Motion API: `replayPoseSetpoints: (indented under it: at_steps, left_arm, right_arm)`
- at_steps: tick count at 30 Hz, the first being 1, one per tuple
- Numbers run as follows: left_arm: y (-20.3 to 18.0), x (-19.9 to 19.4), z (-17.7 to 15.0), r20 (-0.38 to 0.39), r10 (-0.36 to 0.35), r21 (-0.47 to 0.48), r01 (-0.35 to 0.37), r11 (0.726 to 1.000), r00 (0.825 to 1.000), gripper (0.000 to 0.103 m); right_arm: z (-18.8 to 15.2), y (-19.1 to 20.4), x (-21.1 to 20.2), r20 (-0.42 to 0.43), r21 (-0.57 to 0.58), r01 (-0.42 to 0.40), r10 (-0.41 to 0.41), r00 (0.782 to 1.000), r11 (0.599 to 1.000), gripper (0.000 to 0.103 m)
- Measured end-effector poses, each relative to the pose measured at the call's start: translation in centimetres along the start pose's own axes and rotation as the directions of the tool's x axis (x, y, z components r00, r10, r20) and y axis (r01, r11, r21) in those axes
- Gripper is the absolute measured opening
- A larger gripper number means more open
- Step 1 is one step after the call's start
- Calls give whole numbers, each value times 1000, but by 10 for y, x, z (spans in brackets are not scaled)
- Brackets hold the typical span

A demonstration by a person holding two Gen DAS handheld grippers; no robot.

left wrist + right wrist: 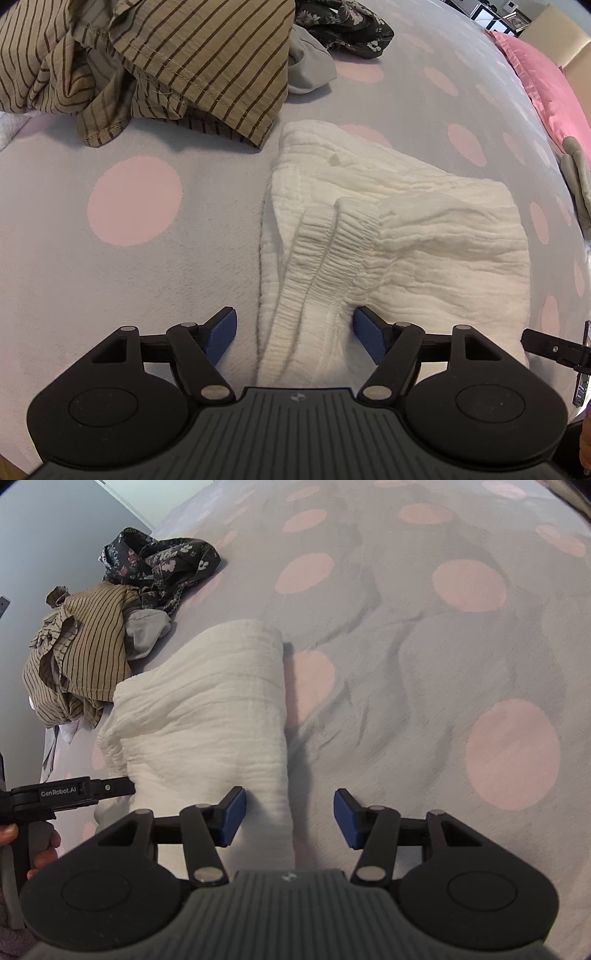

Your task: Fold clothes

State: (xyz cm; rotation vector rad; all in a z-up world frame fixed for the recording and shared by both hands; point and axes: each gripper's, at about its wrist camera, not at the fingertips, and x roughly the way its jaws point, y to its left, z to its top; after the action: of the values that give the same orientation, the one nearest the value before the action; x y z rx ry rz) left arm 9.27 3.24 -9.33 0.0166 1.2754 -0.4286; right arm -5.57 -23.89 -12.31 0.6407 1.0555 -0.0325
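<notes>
two grippers, left (294, 334) and right (290, 818), jaws apart, unladen, above folded white garment (406, 236) on dotted bedspread (133, 199); soft, light, limp; best pinched at elastic waistband (325, 251).

Right gripper (290, 818) gapes over seemingly folded white garment (207, 709).

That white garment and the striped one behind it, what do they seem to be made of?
The white garment looks like soft crinkled cotton gauze: matte, with fine wavy ridges and a gathered elastic band. The striped garment seems a thin woven cloth, tan with dark stripes, slightly puckered, with stitched hems. Fibre cannot be confirmed by sight.
</notes>
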Motion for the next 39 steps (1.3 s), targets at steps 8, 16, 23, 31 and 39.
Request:
replayPoseSetpoints:
  at_steps: [8, 16, 23, 31, 39]
  left_arm:
    - [-1, 1, -1, -1, -16, 24, 16, 1000, 1000, 60]
    - [-13, -4, -5, 14, -12, 79, 10, 997, 1000, 36]
    - [-18, -7, -9, 38, -6, 113, 1, 994, 999, 34]
    - [-44, -5, -6, 32, -30, 205, 23, 979, 999, 30]
    - [-103, 2, -13, -6, -91, 428, 85, 900, 996, 26]
  right_arm:
    - [-21, -1, 13, -78, 87, -125, 131, 988, 988, 50]
    - [-20, 11, -4, -21, 29, -124, 124, 992, 992, 27]
    - [-24, 19, -16, -8, -16, -117, 117, 993, 993, 27]
    - [-43, 30, -48, -26, -43, -83, 82, 996, 996, 25]
    - [-73, -3, -76, -45, 31, 2, 0, 999, 1000, 25]
